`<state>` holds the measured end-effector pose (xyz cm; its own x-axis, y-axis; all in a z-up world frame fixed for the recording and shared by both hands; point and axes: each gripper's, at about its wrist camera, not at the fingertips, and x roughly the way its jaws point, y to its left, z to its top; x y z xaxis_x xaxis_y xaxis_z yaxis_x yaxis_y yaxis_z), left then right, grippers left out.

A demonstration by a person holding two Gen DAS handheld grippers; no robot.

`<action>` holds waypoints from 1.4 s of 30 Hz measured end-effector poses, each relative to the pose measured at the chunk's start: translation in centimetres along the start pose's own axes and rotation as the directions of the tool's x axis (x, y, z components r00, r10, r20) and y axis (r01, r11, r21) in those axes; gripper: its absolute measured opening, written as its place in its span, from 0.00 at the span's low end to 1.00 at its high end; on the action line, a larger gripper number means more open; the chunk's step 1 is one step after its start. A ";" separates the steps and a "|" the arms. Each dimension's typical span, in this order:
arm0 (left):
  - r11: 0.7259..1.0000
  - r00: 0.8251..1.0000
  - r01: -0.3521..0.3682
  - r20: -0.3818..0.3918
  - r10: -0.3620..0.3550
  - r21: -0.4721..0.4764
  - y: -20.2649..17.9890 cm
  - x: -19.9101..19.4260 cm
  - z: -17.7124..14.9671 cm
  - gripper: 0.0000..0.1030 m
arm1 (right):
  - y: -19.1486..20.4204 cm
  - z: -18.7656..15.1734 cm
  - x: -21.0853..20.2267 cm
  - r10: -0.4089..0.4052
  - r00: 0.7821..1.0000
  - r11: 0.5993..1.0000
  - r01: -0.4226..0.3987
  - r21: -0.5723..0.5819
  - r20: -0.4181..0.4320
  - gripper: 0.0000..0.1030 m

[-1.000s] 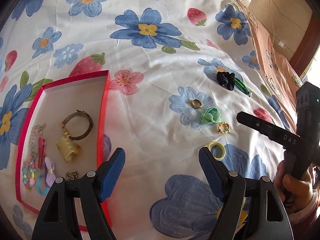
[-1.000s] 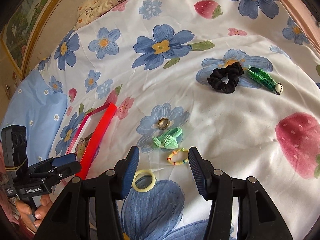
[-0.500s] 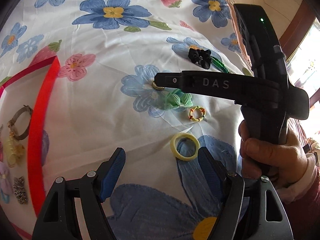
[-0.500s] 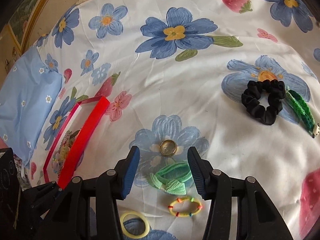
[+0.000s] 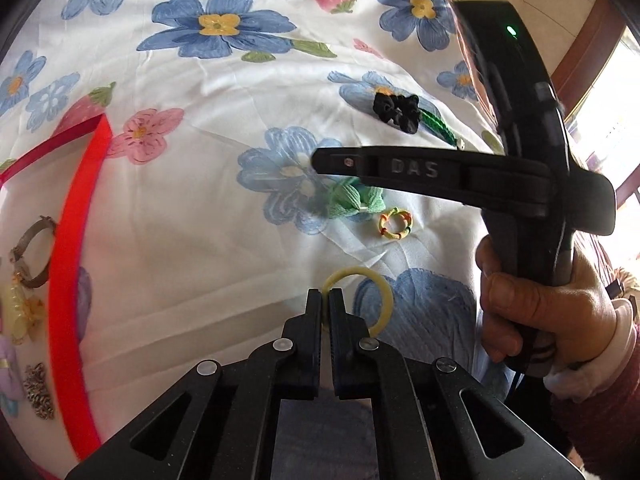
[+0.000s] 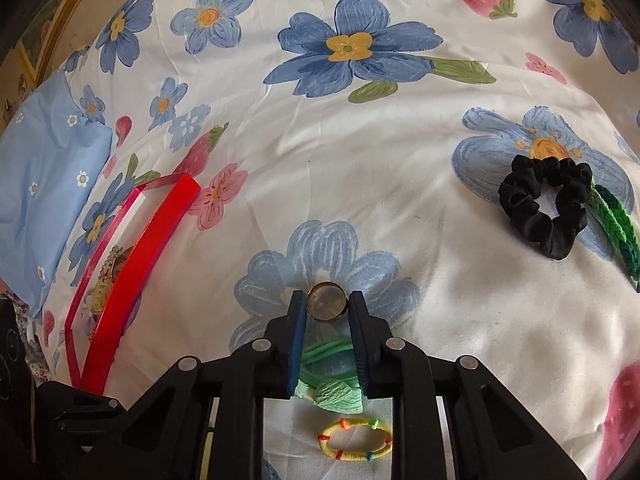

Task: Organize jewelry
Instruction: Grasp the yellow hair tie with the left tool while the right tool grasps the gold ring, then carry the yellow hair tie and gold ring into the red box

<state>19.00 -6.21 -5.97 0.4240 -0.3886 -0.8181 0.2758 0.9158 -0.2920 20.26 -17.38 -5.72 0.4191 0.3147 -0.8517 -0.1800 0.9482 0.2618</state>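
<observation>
My left gripper (image 5: 325, 295) is shut on the rim of a pale yellow ring (image 5: 382, 292) that lies on the floral bedsheet. My right gripper (image 6: 327, 305) has closed around a small metal ring (image 6: 326, 301), its pads at either side of it. In the left wrist view the right gripper's finger (image 5: 400, 168) reaches over a green bow (image 5: 352, 200). The red tray (image 5: 66, 248) at the left holds a bracelet (image 5: 32, 252), a yellow clip (image 5: 18, 312) and other pieces; it also shows in the right wrist view (image 6: 132, 276).
A multicoloured hair tie (image 5: 395, 222) lies right of the green bow (image 6: 332, 390); it also shows in the right wrist view (image 6: 356, 438). A black scrunchie (image 6: 546, 206) and a green braided band (image 6: 616, 232) lie far right. A blue pillow (image 6: 40, 184) is at the left.
My left gripper has moved forward and shut on the yellow ring. My right gripper has moved forward and narrowed around the metal ring.
</observation>
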 end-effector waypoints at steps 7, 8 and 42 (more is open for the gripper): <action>0.997 0.997 -0.043 0.062 0.048 -0.066 2.4 -3.6 -0.5 0.03 | 1.1 -0.7 -2.3 0.031 0.999 0.999 -0.032 0.018 0.044 0.00; 0.996 0.996 -0.048 0.068 0.053 -0.074 2.7 -4.0 -0.6 0.03 | 1.5 -0.9 -2.5 0.028 0.999 1.000 -0.029 0.009 0.046 0.00; 0.961 0.968 -0.153 0.158 0.193 -0.232 8.8 -13.5 -5.3 0.03 | 10.3 -2.3 -4.0 0.093 0.993 0.990 -0.084 -0.116 0.067 0.22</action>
<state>11.12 7.64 -0.19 0.6003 -0.2161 -0.7700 -0.0004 0.9627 -0.2706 14.72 -8.97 -0.68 0.4590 0.4033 -0.7916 -0.3171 0.9067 0.2781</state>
